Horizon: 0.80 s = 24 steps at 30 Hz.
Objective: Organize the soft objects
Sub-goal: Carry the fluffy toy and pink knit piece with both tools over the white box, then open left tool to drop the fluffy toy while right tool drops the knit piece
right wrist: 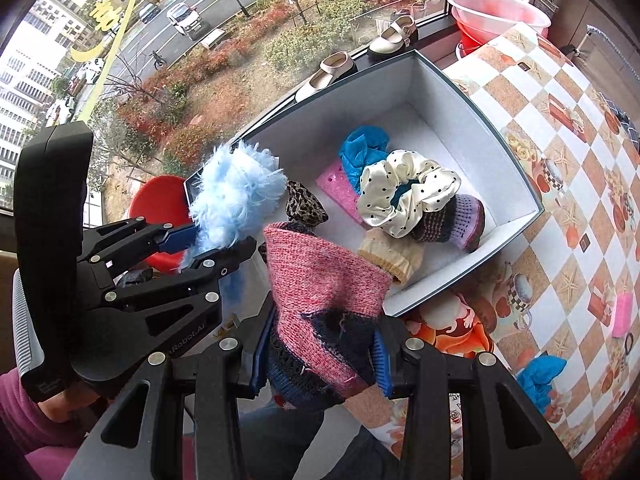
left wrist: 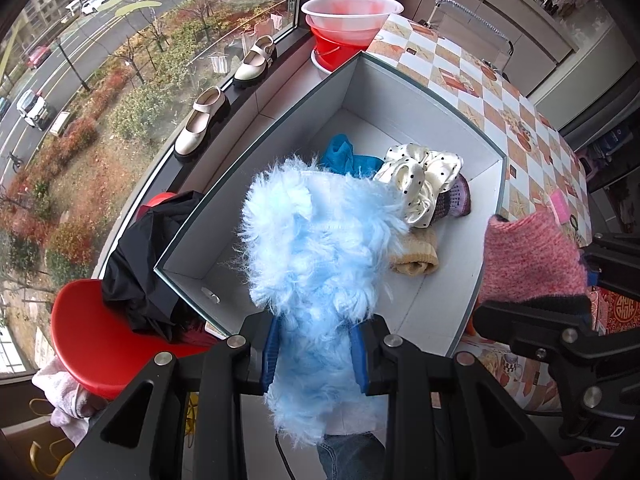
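My left gripper (left wrist: 316, 354) is shut on a fluffy light-blue item (left wrist: 320, 248) and holds it over the near end of a white open box (left wrist: 486, 216). It also shows in the right wrist view (right wrist: 236, 196). My right gripper (right wrist: 320, 354) is shut on a pink and navy knit item (right wrist: 326, 284), held above the box's near edge; the knit shows in the left wrist view (left wrist: 528, 256). In the box lie a cream polka-dot scrunchie (right wrist: 404, 192), a blue cloth (right wrist: 362, 148), a purple knit piece (right wrist: 460, 220), a beige knit piece (right wrist: 390, 256), a pink sponge (right wrist: 340, 188) and a leopard scrunchie (right wrist: 304, 204).
The box sits on a checkered tablecloth (right wrist: 560, 160). A blue cloth (right wrist: 540, 376), a pink block (right wrist: 622, 314) and a black hair tie (right wrist: 628, 340) lie on it. Red chairs (left wrist: 92, 340) with black cloth (left wrist: 148, 260), shoes (left wrist: 202, 124) on the sill and stacked basins (left wrist: 348, 24) stand nearby.
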Available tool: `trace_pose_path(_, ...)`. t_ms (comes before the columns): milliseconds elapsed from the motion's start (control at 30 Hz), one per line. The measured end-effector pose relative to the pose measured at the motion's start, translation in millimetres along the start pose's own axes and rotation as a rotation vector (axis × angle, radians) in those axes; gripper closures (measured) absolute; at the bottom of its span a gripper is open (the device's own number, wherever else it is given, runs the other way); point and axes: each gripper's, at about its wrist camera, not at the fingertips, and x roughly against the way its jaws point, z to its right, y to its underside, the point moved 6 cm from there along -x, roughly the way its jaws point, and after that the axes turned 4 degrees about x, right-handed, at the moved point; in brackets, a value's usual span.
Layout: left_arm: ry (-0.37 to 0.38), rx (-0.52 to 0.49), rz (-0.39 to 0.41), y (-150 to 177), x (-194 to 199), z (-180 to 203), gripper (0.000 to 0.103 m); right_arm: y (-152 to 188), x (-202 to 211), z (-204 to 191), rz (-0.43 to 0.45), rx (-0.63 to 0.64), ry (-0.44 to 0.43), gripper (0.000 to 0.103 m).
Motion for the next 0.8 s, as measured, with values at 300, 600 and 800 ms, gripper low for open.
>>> trace_pose_path(300, 0.002, -0.009, -0.009, -2, -6, 4, 0.071, -5, -5, 3, -0.004, -0.015, -0.008, 0.061)
trace_pose_path(600, -0.003, -0.011, -0.012, -2, -8, 4, 0.071, -17, -11, 8, -0.008, -0.028, -0.018, 0.061)
trace_pose_path(800, -0.04, -0.028, -0.029, -1, -14, 0, 0.041, -23, -12, 15, -0.003, -0.069, -0.052, 0.054)
